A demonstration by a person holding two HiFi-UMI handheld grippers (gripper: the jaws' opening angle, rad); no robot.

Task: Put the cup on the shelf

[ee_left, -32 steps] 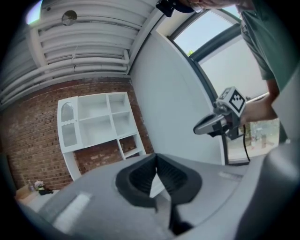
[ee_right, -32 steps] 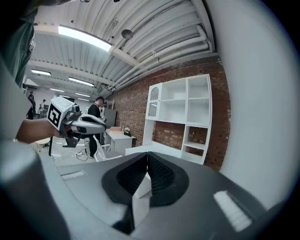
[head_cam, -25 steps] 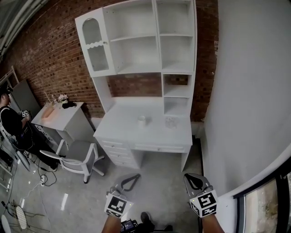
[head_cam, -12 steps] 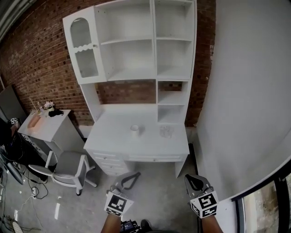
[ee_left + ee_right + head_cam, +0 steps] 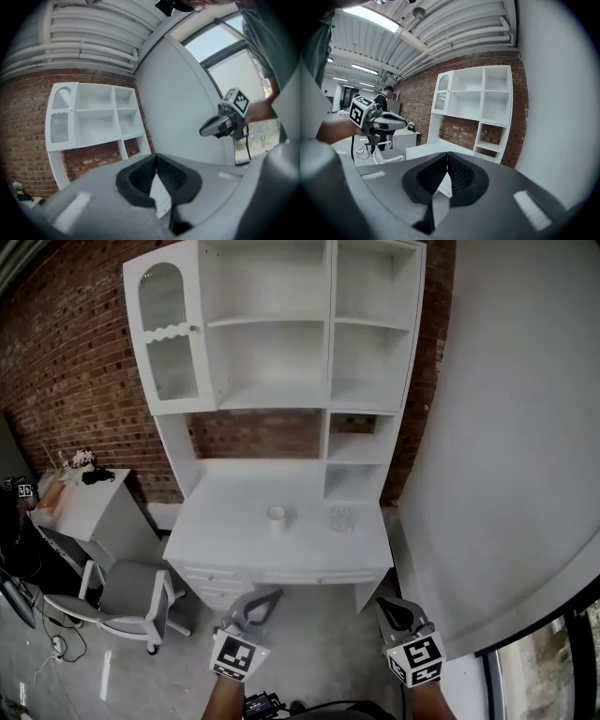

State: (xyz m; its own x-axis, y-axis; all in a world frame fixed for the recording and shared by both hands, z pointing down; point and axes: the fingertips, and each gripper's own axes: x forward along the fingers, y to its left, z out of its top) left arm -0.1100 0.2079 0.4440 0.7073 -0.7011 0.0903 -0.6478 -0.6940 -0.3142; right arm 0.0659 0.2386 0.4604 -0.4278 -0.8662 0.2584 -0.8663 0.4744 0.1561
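A small white cup stands upright near the middle of the white desk. Above the desk rises the white shelf unit with bare open compartments; it also shows in the left gripper view and the right gripper view. My left gripper and right gripper hang over the floor in front of the desk, well short of the cup. Both are shut with nothing between their fingers, as the left gripper view and the right gripper view show.
A clear glass stands on the desk to the right of the cup. A grey chair and a small white cabinet stand to the left. A plain white wall closes the right side. A person is at the far left edge.
The desk and shelf unit have drawn closer and larger in the head view. Both grippers have travelled forward toward the desk and stay shut.
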